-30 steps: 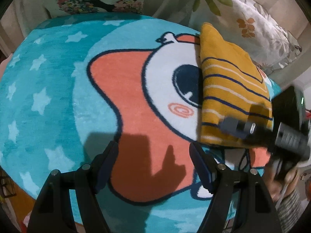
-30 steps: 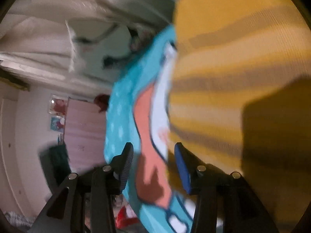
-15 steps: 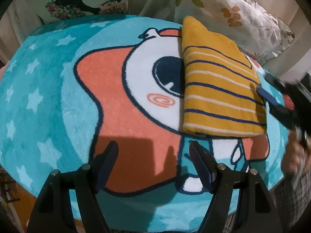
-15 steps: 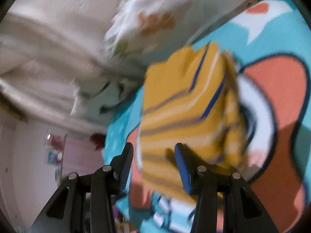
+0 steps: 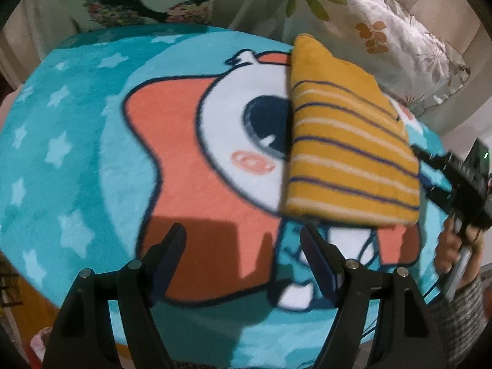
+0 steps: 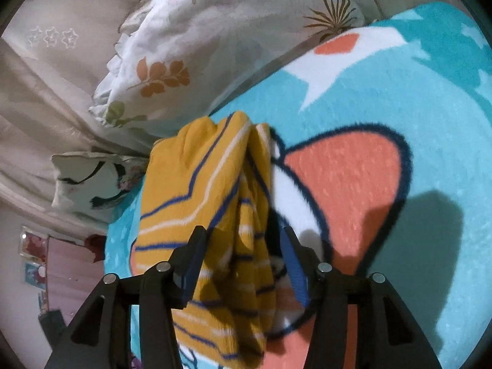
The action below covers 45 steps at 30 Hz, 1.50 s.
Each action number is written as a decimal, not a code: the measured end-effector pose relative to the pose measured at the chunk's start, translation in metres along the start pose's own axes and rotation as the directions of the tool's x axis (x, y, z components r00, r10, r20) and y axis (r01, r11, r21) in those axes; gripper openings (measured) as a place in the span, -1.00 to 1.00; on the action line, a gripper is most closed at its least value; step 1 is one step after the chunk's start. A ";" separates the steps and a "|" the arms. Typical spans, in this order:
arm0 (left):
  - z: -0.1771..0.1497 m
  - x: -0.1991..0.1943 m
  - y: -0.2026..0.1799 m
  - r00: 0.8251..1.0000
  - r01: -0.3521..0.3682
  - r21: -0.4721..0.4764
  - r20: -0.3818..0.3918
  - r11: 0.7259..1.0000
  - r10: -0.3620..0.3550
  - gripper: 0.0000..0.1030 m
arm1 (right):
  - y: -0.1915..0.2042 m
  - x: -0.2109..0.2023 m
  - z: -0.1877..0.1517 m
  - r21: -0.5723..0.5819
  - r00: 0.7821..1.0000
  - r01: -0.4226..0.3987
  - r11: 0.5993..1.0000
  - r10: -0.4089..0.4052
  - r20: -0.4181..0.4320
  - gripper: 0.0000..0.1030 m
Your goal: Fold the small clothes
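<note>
A folded yellow garment with blue and white stripes [image 5: 347, 153] lies flat on the teal cartoon blanket [image 5: 92, 153], right of the big eye print. My left gripper [image 5: 243, 233] hangs open over the orange patch, left of and nearer than the garment, with nothing between its fingers. My right gripper [image 5: 426, 169] sits at the garment's right edge, held by a hand [image 5: 452, 252]. In the right wrist view its jaws [image 6: 243, 233] are opening, and the garment's folded edge [image 6: 196, 184] lies under and between them, with the pads off the cloth.
A white leaf-print pillow [image 5: 384, 30] leans behind the garment, also seen as the leaf-print pillow [image 6: 200, 30]. A second pillow with a black pattern [image 5: 147, 9] stands at the far side. The blanket [image 6: 399, 92] ends near a pink cabinet [image 6: 64, 264].
The right gripper has drawn back from over the garment to its right edge and its jaws have widened. The garment stays folded on the blanket. The left gripper has shifted slightly.
</note>
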<state>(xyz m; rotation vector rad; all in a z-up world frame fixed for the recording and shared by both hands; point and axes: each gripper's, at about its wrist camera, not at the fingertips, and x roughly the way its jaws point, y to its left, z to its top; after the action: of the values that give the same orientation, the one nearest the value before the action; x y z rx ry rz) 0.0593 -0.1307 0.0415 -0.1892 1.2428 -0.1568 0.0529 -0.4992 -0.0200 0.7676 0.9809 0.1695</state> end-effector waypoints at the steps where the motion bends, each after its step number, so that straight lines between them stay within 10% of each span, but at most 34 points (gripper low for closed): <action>1: 0.008 0.003 -0.002 0.999 0.040 0.000 0.006 0.999 -0.040 0.54 | -0.001 0.001 0.000 0.004 1.000 -0.002 1.000 0.002 -0.002 0.17; 7: 0.068 0.055 -0.016 0.980 0.197 0.034 0.004 0.980 -0.197 0.66 | -0.016 0.018 0.014 0.147 0.990 -0.140 0.979 0.140 0.014 0.37; 13: 0.087 0.101 -0.034 0.912 0.389 -0.002 -0.142 0.921 -0.385 0.66 | -0.014 0.053 0.018 0.195 0.976 -0.206 0.959 0.216 -0.030 0.41; 16: 0.089 0.102 -0.045 0.909 0.387 0.015 -0.174 0.922 -0.379 0.20 | -0.007 0.067 0.019 0.248 0.962 -0.244 0.937 0.266 -0.059 0.17; 22: 0.092 0.056 -0.047 0.933 0.347 0.064 -0.128 0.936 -0.337 -0.09 | 0.008 0.054 0.015 0.261 0.910 -0.391 0.883 0.412 -0.032 -0.06; 26: 0.083 0.069 -0.054 0.979 0.175 0.136 -0.128 0.975 -0.158 0.17 | 0.005 0.059 0.014 0.191 0.979 -0.186 0.964 0.199 -0.052 0.06; 32: 0.056 0.057 -0.048 0.993 0.113 0.158 -0.060 0.981 -0.104 0.39 | 0.018 0.007 0.024 0.159 0.992 -0.083 0.984 0.066 0.110 0.13; 35: 0.042 0.032 -0.043 0.998 0.001 0.175 0.065 0.985 -0.012 0.39 | 0.052 -0.015 0.029 0.062 0.981 -0.139 0.988 0.129 0.144 0.13; 39: 0.036 -0.001 -0.035 0.953 -0.207 0.169 0.258 0.964 0.160 0.41 | 0.098 0.001 0.016 -0.063 0.975 -0.214 0.975 0.217 0.040 0.13; 45: 0.037 -0.064 -0.019 0.841 -0.338 0.080 0.473 0.938 0.262 0.84 | 0.089 0.047 0.004 -0.094 0.999 -0.048 0.994 0.046 -0.023 -0.06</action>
<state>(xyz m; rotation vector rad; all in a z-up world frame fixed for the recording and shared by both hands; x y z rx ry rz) 0.0736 -0.1332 0.1163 0.1110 0.7679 0.0628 0.1006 -0.4148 0.0069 0.7034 0.9682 0.2631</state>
